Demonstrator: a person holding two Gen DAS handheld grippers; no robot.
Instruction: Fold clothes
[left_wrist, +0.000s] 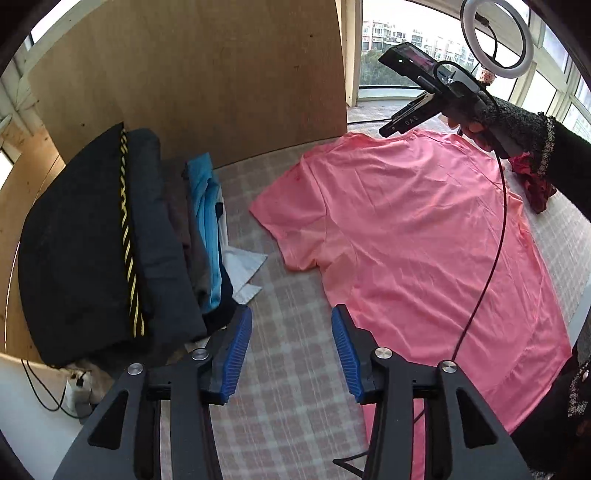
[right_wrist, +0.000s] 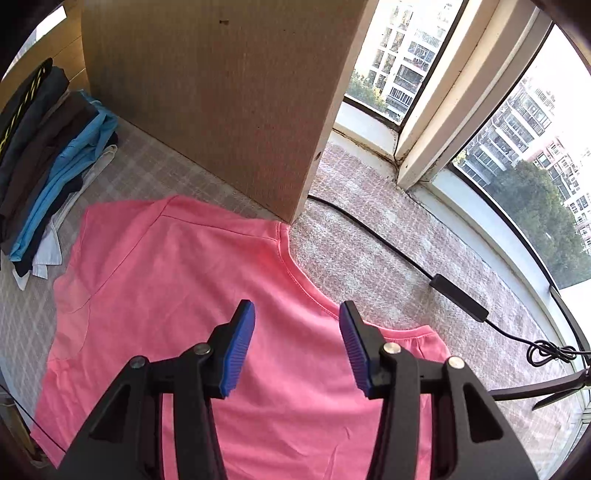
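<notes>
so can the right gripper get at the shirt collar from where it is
Probably yes. The right gripper hangs open above the pink shirt, with the collar just ahead of its fingertips. Nothing lies between them; the wooden board and cable sit beyond the collar.

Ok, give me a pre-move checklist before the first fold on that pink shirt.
1. Pink shirt spread flat on the checked cover: ok.
2. Left claw open and empty: ok.
3. Right claw open, above the shirt near the collar: ok.
4. Left sleeve laid out, unbunched: ok.
5. Folded pile apart from the shirt: ok.
6. Black cable crosses over the shirt: not ok.
</notes>
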